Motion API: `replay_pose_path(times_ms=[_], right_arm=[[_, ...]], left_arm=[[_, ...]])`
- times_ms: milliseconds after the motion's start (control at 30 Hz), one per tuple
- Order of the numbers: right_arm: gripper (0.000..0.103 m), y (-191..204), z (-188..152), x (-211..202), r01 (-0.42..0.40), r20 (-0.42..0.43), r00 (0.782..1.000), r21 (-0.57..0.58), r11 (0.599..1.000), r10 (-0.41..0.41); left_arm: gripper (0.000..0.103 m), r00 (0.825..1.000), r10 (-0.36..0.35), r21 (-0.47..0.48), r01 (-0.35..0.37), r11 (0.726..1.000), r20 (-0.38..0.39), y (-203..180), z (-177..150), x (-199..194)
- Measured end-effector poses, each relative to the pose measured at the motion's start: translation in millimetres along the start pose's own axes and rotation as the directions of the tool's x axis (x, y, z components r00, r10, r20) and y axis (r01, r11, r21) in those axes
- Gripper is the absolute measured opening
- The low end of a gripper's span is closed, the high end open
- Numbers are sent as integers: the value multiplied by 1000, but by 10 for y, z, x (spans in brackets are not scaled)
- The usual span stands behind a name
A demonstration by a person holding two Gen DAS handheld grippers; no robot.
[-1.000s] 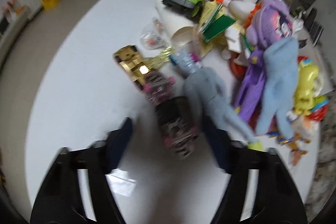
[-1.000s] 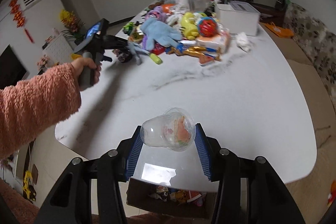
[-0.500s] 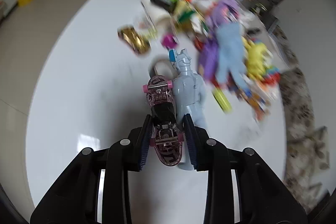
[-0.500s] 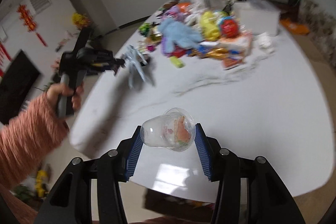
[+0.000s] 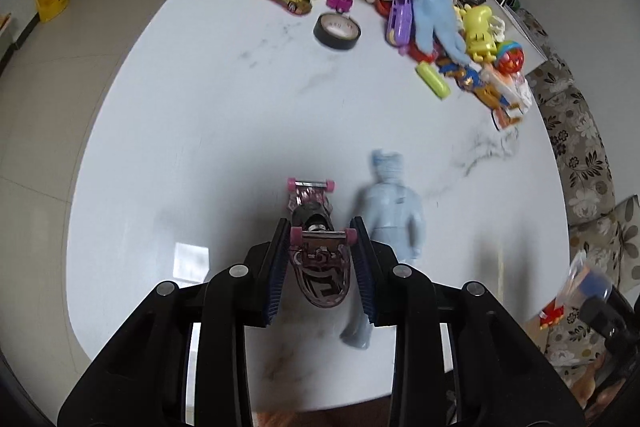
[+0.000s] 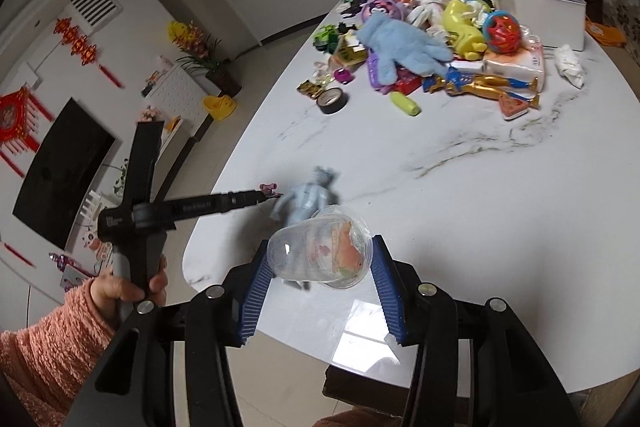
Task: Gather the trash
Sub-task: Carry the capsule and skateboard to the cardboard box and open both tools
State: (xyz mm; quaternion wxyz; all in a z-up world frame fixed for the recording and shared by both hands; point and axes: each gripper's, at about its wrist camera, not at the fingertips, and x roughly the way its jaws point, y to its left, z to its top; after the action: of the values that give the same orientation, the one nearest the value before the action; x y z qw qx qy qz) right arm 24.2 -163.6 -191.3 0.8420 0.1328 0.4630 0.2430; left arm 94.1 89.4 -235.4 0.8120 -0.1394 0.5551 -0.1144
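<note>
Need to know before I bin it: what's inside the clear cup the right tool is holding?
Through the clear cup in the right tool, orange and pinkish scraps show near its lidded end. What they are is unclear; the curved plastic blurs them, and the far side is hidden.

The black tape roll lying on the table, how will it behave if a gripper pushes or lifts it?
The tape roll lies flat on its side, so a push would probably slide it, not roll it. Tipped onto its edge, it would likely roll across the smooth table. Its solid ring looks stiff, so it should hardly deform when gripped.
</note>
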Motion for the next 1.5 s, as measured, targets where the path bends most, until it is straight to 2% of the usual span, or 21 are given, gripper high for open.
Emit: replay_pose_path(times_ms=[100, 233, 333, 467, 567, 667, 733, 767, 933, 1000, 1067, 1100, 1133, 1167, 1200, 1233, 1267, 1400, 1467, 1500], right_arm=[[49, 29, -36, -19, 4, -1, 1000, -7, 1000, -4], [49, 72, -92, -113, 11, -1, 1000, -32, 999, -12], [49, 86, -196, -230, 21, -20, 1000, -51, 998, -22], [49, 97, -487, -357, 39, -82, 996, -74, 997, -45], [49, 67, -824, -375, 54, -157, 985, -82, 995, -66], [49, -57, -1237, -229, 70, -248, 965, -55, 996, -82], [49, -196, -1462, -42, 90, -298, 950, -32, 995, -95], [49, -295, -1609, 104, 107, -318, 942, -26, 994, -110], [49, -844, -2199, 801, 211, -400, 896, 2, 978, -193], [49, -1103, -2406, 1102, 256, -425, 878, 26, 966, -221], [50, -1371, -2596, 1410, 314, -455, 851, 37, 949, -264], [66, -1471, -2672, 1524, 333, -473, 836, 35, 942, -278], [83, -1556, -2721, 1625, 357, -488, 820, 27, 934, -299], [85, -1679, -2805, 1761, 400, -517, 788, 16, 916, -335], [79, -1758, -2858, 1834, 413, -534, 774, 22, 910, -339], [79, -1840, -2906, 1894, 422, -551, 764, 32, 906, -336], [79, -1907, -2938, 1928, 432, -562, 755, 40, 901, -337], [79, -1908, -2955, 1831, 414, -558, 765, 44, 909, -322], [79, -1850, -2908, 1746, 396, -557, 769, 31, 918, -314], [79, -1807, -2865, 1682, 388, -556, 770, 18, 921, -313]], left_arm=[[30, 1000, -3, -2, 3, 1000, -3, 37, -122, -25], [29, 999, -29, 14, 29, 999, 20, 3, -292, -284], [29, 998, -57, 95, 54, 994, 23, -163, -540, -570], [29, 992, -118, 159, 123, 980, -41, -356, -982, -787], [29, 984, -128, 208, 152, 966, -125, -519, -1399, -727], [29, 966, -139, 246, 193, 950, -220, -619, -1735, -415], [29, 944, -164, 239, 237, 942, -287, -600, -1949, -43], [29, 938, -158, 235, 236, 943, -309, -573, -2047, 169], [29, 919, -29, 227, 127, 966, -394, -340, -2472, 1368], [29, 903, 28, 214, 72, 974, -429, -259, -2609, 1887], [29, 887, 91, 227, 16, 974, -453, -175, -2720, 2258], [29, 868, 110, 210, -7, 978, -484, -125, -2781, 2510], [30, 857, 125, 200, -26, 979, -501, -82, -2819, 2647], [44, 840, 143, 189, -49, 981, -523, -32, -2870, 2792], [66, 821, 168, 181, -80, 980, -546, 4, -2904, 2926], [74, 809, 189, 175, -109, 979, -556, 42, -2929, 3006], [77, 807, 198, 169, -123, 978, -557, 68, -2955, 3032], [78, 797, 208, 134, -160, 978, -567, 141, -2976, 3000], [78, 791, 217, 132, -172, 976, -572, 130, -2961, 2891], [78, 794, 213, 135, -166, 977, -569, 106, -2938, 2761]])
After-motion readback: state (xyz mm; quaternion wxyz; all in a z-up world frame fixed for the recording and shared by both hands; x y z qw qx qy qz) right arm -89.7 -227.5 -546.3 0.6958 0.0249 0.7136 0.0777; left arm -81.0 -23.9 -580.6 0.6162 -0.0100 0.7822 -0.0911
